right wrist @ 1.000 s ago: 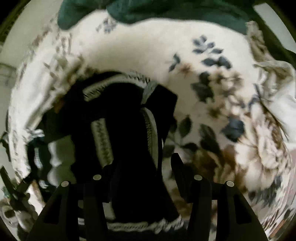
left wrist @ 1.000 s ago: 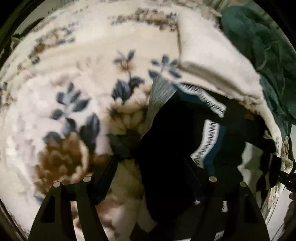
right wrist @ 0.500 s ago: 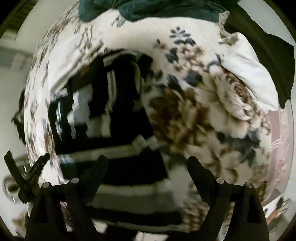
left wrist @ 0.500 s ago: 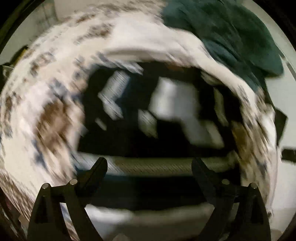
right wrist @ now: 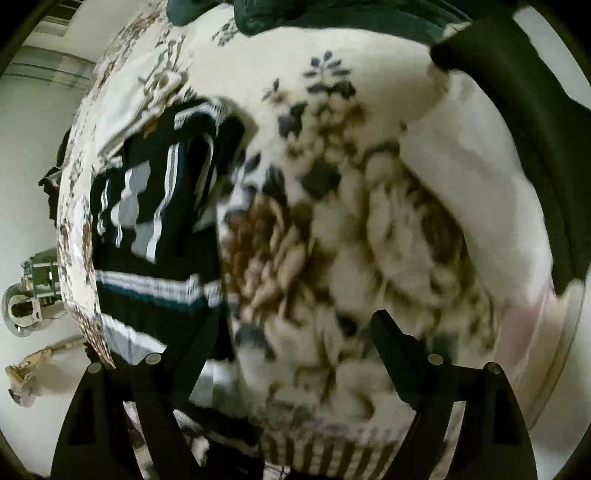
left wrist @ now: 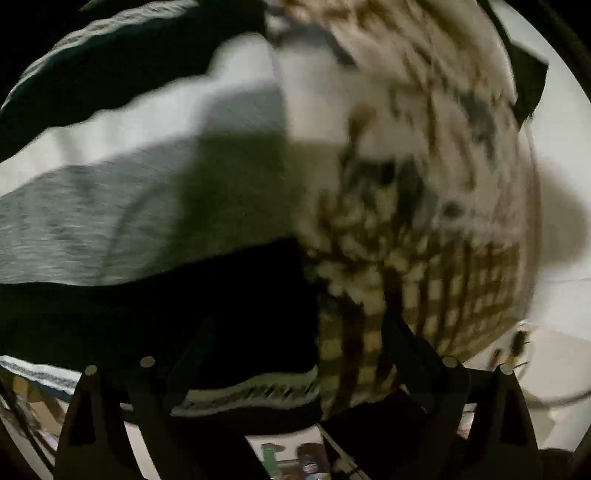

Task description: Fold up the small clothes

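Note:
A dark striped knit garment, navy with white, grey and teal bands, lies spread on a floral blanket. In the left wrist view it fills the left side up close, blurred. My left gripper is open and empty, just above the garment's patterned hem near the blanket's edge. My right gripper is open and empty, over the blanket to the right of the garment.
A dark green cloth lies at the blanket's far edge. A white pillow and a dark cloth lie at the right. The checked blanket border ends at a pale floor.
Both grippers have opened and let go of the garment, which now lies spread flat. The left gripper has swung low toward the garment's hem; the right has pulled back to the right.

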Action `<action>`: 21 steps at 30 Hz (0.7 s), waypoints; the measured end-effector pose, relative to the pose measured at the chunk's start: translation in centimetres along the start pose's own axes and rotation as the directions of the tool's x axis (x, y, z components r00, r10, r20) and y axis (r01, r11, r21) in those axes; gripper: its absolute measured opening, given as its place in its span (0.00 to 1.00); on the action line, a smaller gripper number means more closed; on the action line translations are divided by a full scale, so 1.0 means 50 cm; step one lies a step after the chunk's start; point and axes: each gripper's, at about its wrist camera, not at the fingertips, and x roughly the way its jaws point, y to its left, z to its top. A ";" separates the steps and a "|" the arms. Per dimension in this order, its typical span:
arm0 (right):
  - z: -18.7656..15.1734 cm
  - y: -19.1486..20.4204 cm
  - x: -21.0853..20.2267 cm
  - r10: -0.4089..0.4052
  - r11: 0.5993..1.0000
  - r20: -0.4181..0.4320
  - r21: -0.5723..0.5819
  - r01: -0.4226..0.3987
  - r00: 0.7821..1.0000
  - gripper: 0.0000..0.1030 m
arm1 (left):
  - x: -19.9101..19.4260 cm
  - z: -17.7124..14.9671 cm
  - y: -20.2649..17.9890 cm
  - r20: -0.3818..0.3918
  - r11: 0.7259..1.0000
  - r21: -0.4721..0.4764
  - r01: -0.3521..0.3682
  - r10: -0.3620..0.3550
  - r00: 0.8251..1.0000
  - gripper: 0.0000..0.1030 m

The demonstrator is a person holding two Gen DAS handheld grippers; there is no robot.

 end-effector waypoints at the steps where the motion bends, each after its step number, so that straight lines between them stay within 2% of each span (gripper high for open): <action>1: 0.023 -0.003 0.010 0.011 1.000 0.008 0.006 -0.011 1.000 0.84 | 0.009 0.001 -0.003 0.019 1.000 -0.001 -0.023 0.023 1.000 0.82; 3: 0.090 -0.004 0.040 0.067 0.998 0.022 0.021 -0.067 0.998 0.84 | 0.011 0.005 0.002 0.064 0.998 -0.018 -0.058 0.059 0.996 0.58; 5: 0.148 0.003 0.070 0.106 0.993 0.033 0.041 -0.107 0.994 0.84 | 0.001 0.006 0.015 0.103 0.997 -0.041 -0.062 0.066 0.992 0.16; 6: 0.195 0.008 0.098 0.149 0.987 0.031 0.053 -0.151 0.988 0.84 | -0.009 0.006 0.026 0.125 0.998 -0.053 -0.045 0.052 0.991 0.05; 11: 0.335 0.044 0.206 0.236 0.968 0.014 0.086 -0.236 0.972 0.84 | -0.058 -0.004 0.057 0.187 0.996 -0.091 -0.021 0.038 0.982 0.04; 12: 0.360 0.051 0.241 0.256 0.961 -0.023 0.109 -0.252 0.966 0.84 | -0.068 -0.006 0.060 0.197 0.995 -0.100 -0.016 0.035 0.980 0.04; 13: 0.373 0.052 0.262 0.271 0.955 -0.044 0.136 -0.263 0.961 0.79 | -0.078 -0.010 0.062 0.207 0.994 -0.109 -0.007 0.030 0.978 0.04; 15: 0.388 0.060 0.293 0.295 0.945 -0.075 0.173 -0.279 0.953 0.44 | -0.102 -0.015 0.068 0.228 0.992 -0.122 0.002 0.026 0.973 0.04; 16: 0.390 0.070 0.300 0.291 0.948 -0.087 0.163 -0.274 0.953 0.16 | -0.118 -0.018 0.073 0.245 0.991 -0.130 0.014 0.019 0.969 0.04; 17: 0.389 0.084 0.302 0.272 0.956 -0.095 0.141 -0.257 0.958 0.09 | -0.130 -0.024 0.069 0.258 0.990 -0.139 0.023 0.014 0.966 0.04; 21: 0.386 0.128 0.273 0.217 0.974 -0.063 0.089 -0.211 0.974 0.05 | -0.178 -0.045 0.108 0.315 0.981 -0.185 0.067 -0.006 0.949 0.04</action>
